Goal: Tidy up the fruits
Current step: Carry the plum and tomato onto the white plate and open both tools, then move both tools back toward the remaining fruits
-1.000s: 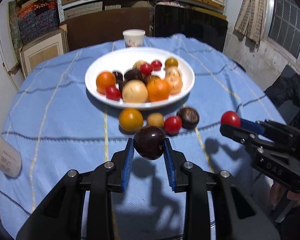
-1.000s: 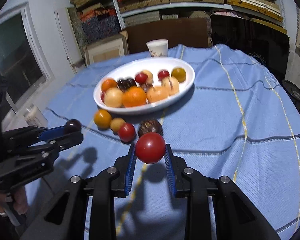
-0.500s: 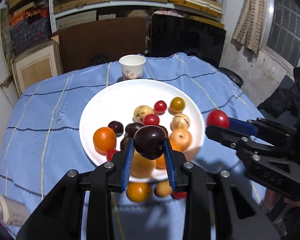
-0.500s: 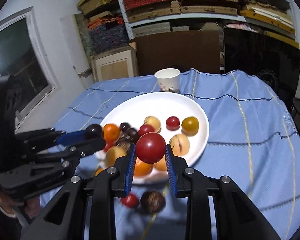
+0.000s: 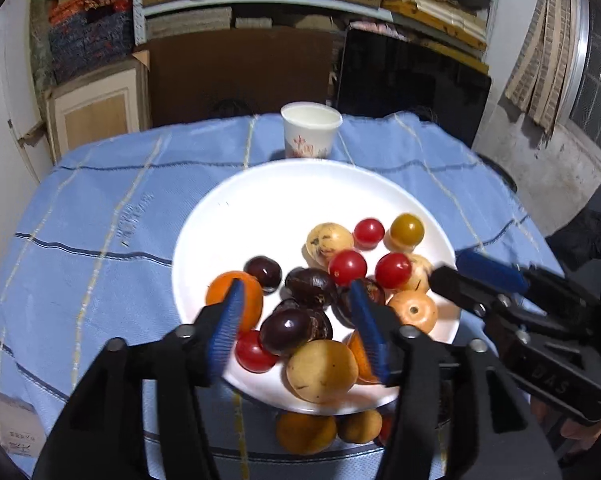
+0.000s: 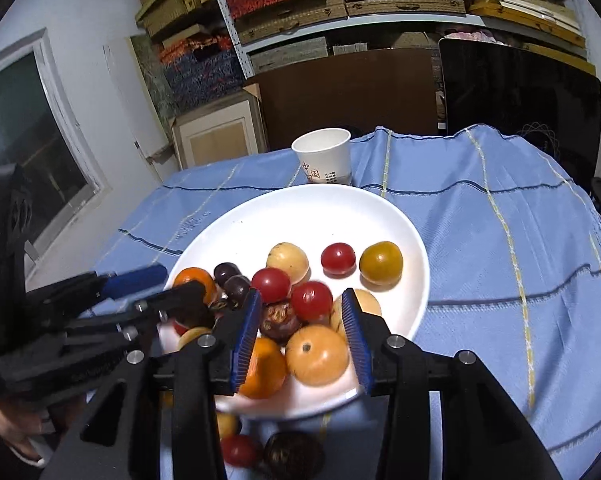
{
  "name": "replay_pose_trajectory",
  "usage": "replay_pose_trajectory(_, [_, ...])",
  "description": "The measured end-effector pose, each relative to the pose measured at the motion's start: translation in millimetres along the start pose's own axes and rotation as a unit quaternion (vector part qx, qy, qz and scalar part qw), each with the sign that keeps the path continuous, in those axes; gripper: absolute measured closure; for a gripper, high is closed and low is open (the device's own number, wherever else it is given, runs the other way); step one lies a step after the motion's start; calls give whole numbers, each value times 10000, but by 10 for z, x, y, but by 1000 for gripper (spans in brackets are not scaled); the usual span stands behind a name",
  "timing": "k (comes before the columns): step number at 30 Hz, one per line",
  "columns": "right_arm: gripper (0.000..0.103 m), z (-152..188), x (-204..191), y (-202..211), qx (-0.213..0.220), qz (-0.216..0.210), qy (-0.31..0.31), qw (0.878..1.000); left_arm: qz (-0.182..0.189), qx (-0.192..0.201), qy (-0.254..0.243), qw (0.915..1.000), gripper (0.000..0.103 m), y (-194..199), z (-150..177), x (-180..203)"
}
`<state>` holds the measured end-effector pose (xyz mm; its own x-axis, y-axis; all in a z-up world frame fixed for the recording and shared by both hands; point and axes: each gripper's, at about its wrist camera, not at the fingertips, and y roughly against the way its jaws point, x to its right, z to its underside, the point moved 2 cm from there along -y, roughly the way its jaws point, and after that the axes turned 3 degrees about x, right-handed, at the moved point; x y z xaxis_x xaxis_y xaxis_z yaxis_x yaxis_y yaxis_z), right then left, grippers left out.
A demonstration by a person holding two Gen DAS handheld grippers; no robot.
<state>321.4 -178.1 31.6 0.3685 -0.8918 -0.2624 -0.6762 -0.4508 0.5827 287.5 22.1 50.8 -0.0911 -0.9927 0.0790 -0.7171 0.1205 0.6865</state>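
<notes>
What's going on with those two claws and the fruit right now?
Both grippers, left and right, opening over the white plate. Dark plum and red tomato just released. Nothing blocking.

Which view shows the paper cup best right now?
The right wrist view: the cup stands clear behind the plate, print sharp. The left wrist view shows it whole too, but softer, its print blurred.

Shelves [image 6: 380, 8] stacked with woven cases line the back wall; a window [image 6: 24, 140] sits at one side.
</notes>
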Motion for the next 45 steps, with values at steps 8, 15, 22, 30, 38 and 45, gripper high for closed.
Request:
replay_pose_trajectory(8, [51, 239, 56, 540, 145, -147, -310, 9993, -146, 99, 113, 9998, 35, 420, 195, -67])
replay_pose_trajectory(15, [31, 616, -49, 906, 180, -226, -481, 9984, -284, -12, -16, 9996, 32, 710, 624, -51])
replay_pose_trajectory(22, [21, 1020, -222, 1020, 247, 19, -28, 9997, -275, -162, 36, 9995, 20, 861, 1089, 55])
replay_pose_trajectory(30, [17, 1145, -142, 996, 225, -197, -101, 9995, -335, -311, -354, 9983, 20, 733, 1238, 218])
replay_pose_trajectory(38, [12, 1124, -176, 1091, 298, -321, -128, 9990, -425, -625, -396, 9963, 19, 330, 1175, 84])
replay_pose_trajectory(45, [12, 1122, -189, 1074, 220, -404, -146, 9988, -415, -759, -193, 9961, 19, 124, 1125, -63])
